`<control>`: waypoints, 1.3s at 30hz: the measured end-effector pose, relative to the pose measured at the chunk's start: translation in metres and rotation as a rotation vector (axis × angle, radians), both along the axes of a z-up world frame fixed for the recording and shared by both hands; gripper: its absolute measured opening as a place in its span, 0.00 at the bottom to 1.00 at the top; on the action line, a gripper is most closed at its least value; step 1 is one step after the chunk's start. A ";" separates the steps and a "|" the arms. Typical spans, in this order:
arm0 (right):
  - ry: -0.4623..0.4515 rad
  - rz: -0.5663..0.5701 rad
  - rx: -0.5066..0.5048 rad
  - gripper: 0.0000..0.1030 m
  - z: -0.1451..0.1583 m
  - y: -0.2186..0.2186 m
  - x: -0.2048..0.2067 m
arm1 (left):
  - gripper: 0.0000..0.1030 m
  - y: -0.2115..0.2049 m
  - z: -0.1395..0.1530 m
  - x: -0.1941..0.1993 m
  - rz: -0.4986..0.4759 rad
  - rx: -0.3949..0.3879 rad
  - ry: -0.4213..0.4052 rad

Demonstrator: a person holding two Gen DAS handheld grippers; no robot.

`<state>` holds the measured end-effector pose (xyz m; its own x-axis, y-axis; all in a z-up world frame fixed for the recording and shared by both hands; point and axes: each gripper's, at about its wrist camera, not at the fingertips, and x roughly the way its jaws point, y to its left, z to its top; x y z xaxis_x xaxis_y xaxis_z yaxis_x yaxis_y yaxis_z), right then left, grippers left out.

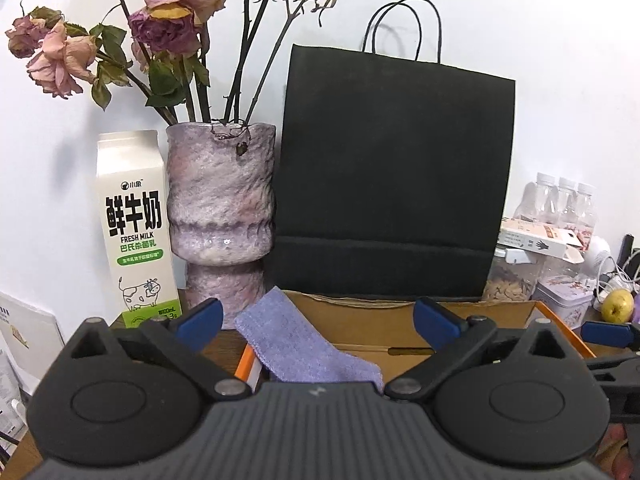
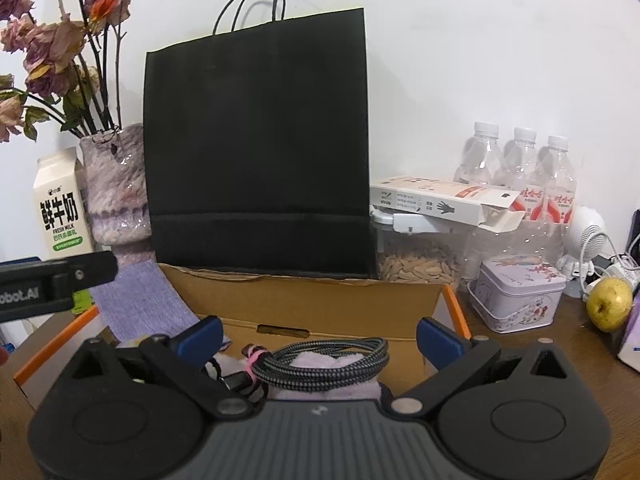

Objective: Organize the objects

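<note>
Right wrist view: cardboard box (image 2: 304, 300) with orange edges, open, on the near middle of the wooden table (image 2: 532, 356). Inside it: a braided cable (image 2: 328, 354) coiled and tied with a pink band, lying on a pale pink cloth (image 2: 320, 390); a purple cloth (image 2: 140, 304) draped over the box's left rim. Right gripper (image 2: 318, 334): jaws spread wide above the box, nothing between them. Left gripper (image 1: 316, 320): jaws likewise spread wide, nothing gripped, the purple cloth lying below between them.

Behind the box: black paper bag (image 2: 256, 144), upright, with cord handles. Left of the bag: mottled purple vase (image 1: 222, 208) holding dried roses (image 1: 168, 20); further left, a milk carton (image 1: 134, 224) printed "FRESH MILK" with a cow drawing and Chinese characters. Right of the bag: clear jar of seeds (image 2: 420, 264), a white box (image 2: 444, 200) with a hand symbol resting on it; three clear bottles (image 2: 520, 176) with red-and-white labels behind. Nearer: lilac printed tin (image 2: 516, 296), yellow-green fruit (image 2: 610, 304), small white fan (image 2: 588, 236).
</note>
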<state>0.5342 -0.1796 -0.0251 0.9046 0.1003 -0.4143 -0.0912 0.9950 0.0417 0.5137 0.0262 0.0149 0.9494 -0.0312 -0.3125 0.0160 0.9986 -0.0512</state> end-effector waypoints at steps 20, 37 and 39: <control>-0.020 0.006 0.000 1.00 0.015 -0.009 -0.102 | 1.00 0.000 0.002 -0.089 -0.030 -0.008 0.038; -0.010 0.050 0.010 1.00 0.021 -0.017 -0.240 | 1.00 0.015 0.003 -0.219 -0.013 0.016 0.099; 0.004 0.059 0.001 1.00 0.018 -0.016 -0.253 | 1.00 0.015 0.000 -0.235 -0.022 0.027 0.112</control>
<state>0.2811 -0.1960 -0.0074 0.8956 0.1542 -0.4173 -0.1499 0.9878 0.0434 0.2788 0.0415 0.0147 0.9077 -0.0419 -0.4174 0.0339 0.9991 -0.0266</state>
